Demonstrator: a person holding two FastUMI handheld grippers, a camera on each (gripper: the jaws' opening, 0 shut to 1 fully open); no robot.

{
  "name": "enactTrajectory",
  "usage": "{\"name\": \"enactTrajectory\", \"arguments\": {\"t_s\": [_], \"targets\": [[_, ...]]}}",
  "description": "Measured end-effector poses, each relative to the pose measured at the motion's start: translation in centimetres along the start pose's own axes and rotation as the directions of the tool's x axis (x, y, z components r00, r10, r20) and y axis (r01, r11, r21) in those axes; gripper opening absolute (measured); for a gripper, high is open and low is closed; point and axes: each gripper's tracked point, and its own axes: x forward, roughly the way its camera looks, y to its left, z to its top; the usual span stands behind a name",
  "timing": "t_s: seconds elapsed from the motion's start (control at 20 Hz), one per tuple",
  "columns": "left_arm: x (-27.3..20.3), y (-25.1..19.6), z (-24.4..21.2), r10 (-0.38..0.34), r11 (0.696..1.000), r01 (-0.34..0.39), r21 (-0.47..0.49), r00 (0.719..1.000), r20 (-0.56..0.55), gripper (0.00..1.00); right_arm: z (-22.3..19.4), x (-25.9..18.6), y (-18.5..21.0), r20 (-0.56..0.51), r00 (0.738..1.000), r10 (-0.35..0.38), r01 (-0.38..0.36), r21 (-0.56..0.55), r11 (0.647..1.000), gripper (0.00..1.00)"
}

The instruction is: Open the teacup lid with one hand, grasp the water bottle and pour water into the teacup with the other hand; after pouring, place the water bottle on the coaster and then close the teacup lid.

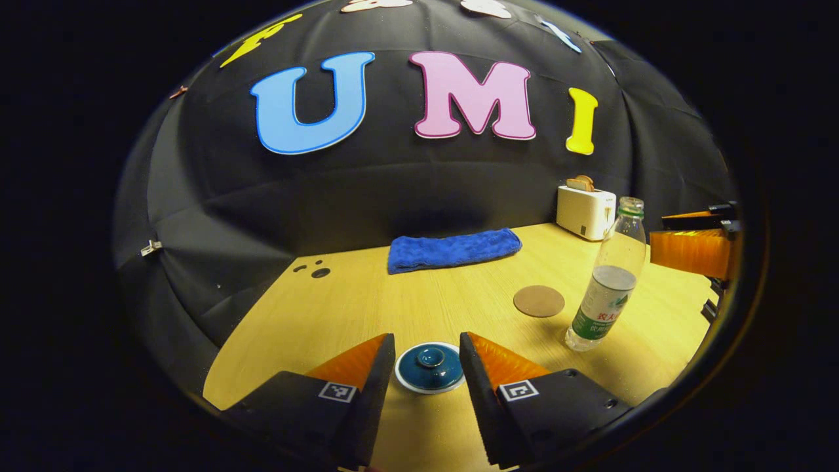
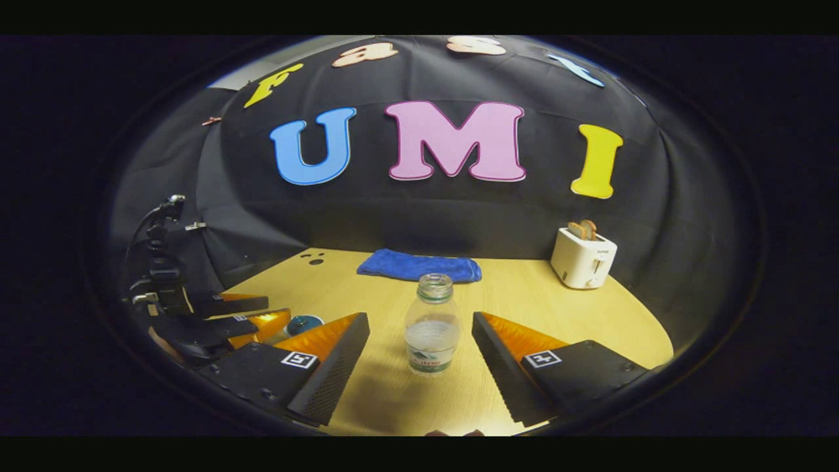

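Staged recording booth, not a real kitchen: black cloth wall point(image 2: 419, 216) drapes round a pale wood-grain surface point(image 1: 459, 288). Household props on it: white two-slot toaster w/ bread point(image 2: 582, 259) at 2 o'clock, folded blue terry towel point(image 2: 418, 266) at 12. Camera stand w/ cables point(image 2: 160, 262) at 9 o'clock.

The water bottle point(image 1: 606, 288) label's print is too small to read.
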Motion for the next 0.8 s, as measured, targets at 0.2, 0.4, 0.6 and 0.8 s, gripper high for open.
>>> {"name": "enactTrajectory", "arguments": {"t_s": [0.2,0.4,0.6,0.8], "targets": [[1.8,-0.2,-1.4,-0.010,1.000,0.011,0.011,1.000,-0.009,0.64,-2.1,0.5,0.0,-0.039,0.999,-0.013,0.013,0.013,1.000,0.98],[2.8,0.1,-2.3,-0.014,1.000,0.014,0.014,1.000,-0.015,0.63,-2.4,0.6,-0.1,-0.040,0.999,-0.027,0.027,0.006,1.000,0.98],[3.5,-0.2,-3.4,-0.033,0.999,0.034,0.032,0.999,-0.021,0.48,-3.1,0.8,0.7,-0.057,0.998,-0.016,0.016,-0.009,1.000,0.98],[3.7,-0.7,-3.7,-0.046,0.998,0.047,0.049,0.999,-0.018,0.41,-3.3,0.7,0.9,-0.063,0.998,-0.012,0.011,-0.009,1.000,0.98]]}}
